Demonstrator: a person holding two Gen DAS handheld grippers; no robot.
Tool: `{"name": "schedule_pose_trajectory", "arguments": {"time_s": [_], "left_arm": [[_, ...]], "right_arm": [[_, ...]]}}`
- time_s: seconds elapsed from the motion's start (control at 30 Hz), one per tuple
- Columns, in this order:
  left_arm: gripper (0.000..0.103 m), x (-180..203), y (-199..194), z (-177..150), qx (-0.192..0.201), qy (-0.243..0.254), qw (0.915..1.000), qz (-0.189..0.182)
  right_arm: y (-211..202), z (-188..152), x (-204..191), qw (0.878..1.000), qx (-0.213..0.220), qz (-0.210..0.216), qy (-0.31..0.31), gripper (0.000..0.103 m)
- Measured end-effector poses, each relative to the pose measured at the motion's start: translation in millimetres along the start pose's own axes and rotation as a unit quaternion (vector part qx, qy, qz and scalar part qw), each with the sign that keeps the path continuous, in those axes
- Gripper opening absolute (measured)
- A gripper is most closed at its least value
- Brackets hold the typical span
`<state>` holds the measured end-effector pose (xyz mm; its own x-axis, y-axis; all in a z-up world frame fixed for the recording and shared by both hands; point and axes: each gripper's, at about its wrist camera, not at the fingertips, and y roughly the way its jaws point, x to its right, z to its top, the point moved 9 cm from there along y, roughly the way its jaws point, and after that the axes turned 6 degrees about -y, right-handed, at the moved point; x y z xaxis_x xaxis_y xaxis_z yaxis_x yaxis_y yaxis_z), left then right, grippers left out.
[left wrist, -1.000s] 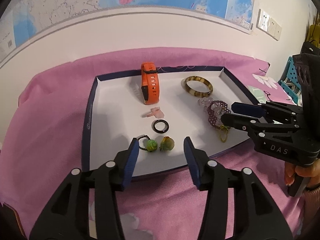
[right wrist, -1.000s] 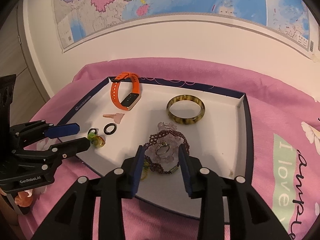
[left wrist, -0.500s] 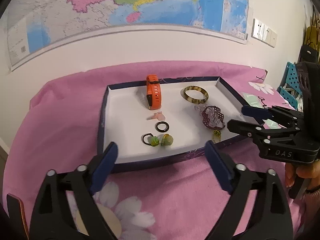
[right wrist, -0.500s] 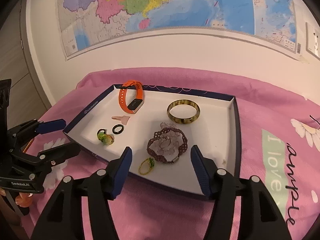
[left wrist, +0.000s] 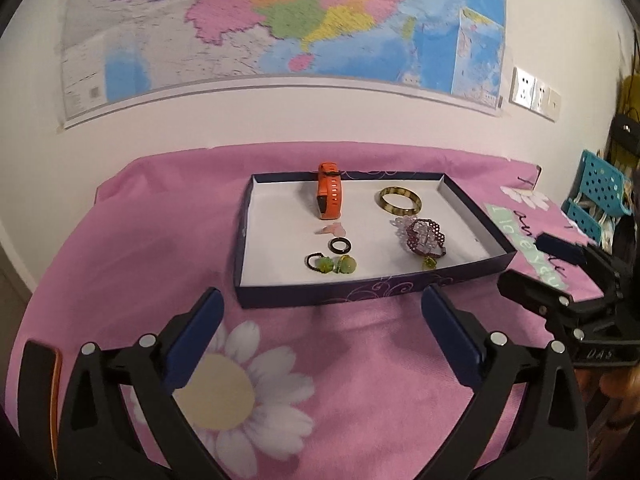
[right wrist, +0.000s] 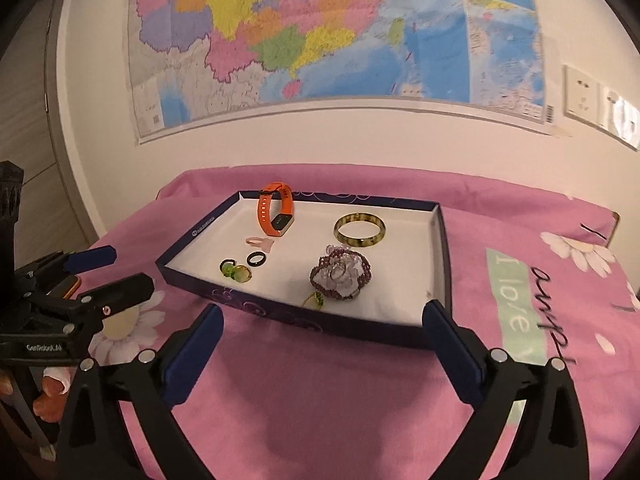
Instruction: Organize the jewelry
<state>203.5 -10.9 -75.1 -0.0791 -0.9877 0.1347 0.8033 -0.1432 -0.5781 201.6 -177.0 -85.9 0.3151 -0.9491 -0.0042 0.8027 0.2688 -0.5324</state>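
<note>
A dark blue tray (left wrist: 360,296) with a white floor sits on the pink cloth. In it lie an orange wristband (left wrist: 329,196), an amber bangle (left wrist: 400,201), a purple beaded bracelet (left wrist: 426,238), a black ring (left wrist: 341,245), green bead pieces (left wrist: 332,265) and a small pink piece (left wrist: 332,230). My left gripper (left wrist: 321,296) hangs in front of the tray's near wall, its jaws opening wide with nothing between them. My right gripper (right wrist: 323,310) is also short of the tray (right wrist: 440,240), jaws opening and empty. The bracelet (right wrist: 342,276) lies just beyond it.
The pink floral cloth (left wrist: 320,360) covers the surface around the tray. A map hangs on the wall behind. A teal perforated basket (left wrist: 596,196) stands at the far right. A person's fingers (right wrist: 52,396) hold the left gripper's handle.
Both grippers have drawn back from the tray and their jaws have spread wide. The green beads and the purple bracelet that were between the jaws stay lying in the tray.
</note>
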Motion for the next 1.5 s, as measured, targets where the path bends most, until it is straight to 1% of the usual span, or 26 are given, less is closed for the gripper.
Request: {"name": "schedule_pose_trajectory", "arguments": {"time_s": [0.1,0.17,0.23,0.33,0.43,0.53,0.63,0.77,1.13,1.5], "left_arm": [[0.097,-1.8,-15.2,-2.3,0.017,-0.003,0.9998,0.012],[0.097,-1.1,-27.6,-5.7,0.031,-0.001,0.9994,0.018],[0.097,-0.6,-37.1,-9.3,0.038,-0.002,0.9990,0.023],[0.097,-0.4,-50.2,-16.3,0.043,-0.008,0.9988,0.024],[0.097,-2.2,-60.4,-20.5,0.049,-0.011,0.9983,0.031],[0.097,-3.7,-67.6,-22.5,0.053,-0.017,0.9981,0.027],[0.097,-5.6,-72.0,-24.7,0.053,-0.024,0.9980,0.026],[0.097,-7.2,-76.8,-26.1,0.057,-0.024,0.9974,0.036],[0.097,0.3,-88.1,-28.9,0.069,-0.009,0.9966,0.043],[0.097,2.8,-90.3,-31.9,0.068,-0.007,0.9967,0.043]], "right_arm": [[-22.3,-3.5,-3.9,1.000,0.024,-0.019,-0.003,0.096],[-37.1,-5.5,-8.7,0.999,0.039,-0.020,-0.007,0.096],[-49.0,-6.8,-11.7,0.998,0.051,-0.031,-0.015,0.096],[-61.7,-12.1,-18.5,0.998,0.055,-0.020,-0.012,0.096],[-68.0,-17.7,-24.3,0.998,0.055,-0.025,-0.021,0.096],[-75.3,-20.3,-33.5,0.997,0.063,-0.033,-0.036,0.096],[-79.6,-20.3,-40.1,0.997,0.069,-0.022,-0.033,0.096],[-85.4,-21.0,-44.3,0.996,0.076,-0.018,-0.030,0.096],[-88.7,-26.8,-47.9,0.997,0.071,-0.022,-0.027,0.096],[-89.7,-28.5,-49.0,0.997,0.070,-0.026,-0.029,0.096]]}}
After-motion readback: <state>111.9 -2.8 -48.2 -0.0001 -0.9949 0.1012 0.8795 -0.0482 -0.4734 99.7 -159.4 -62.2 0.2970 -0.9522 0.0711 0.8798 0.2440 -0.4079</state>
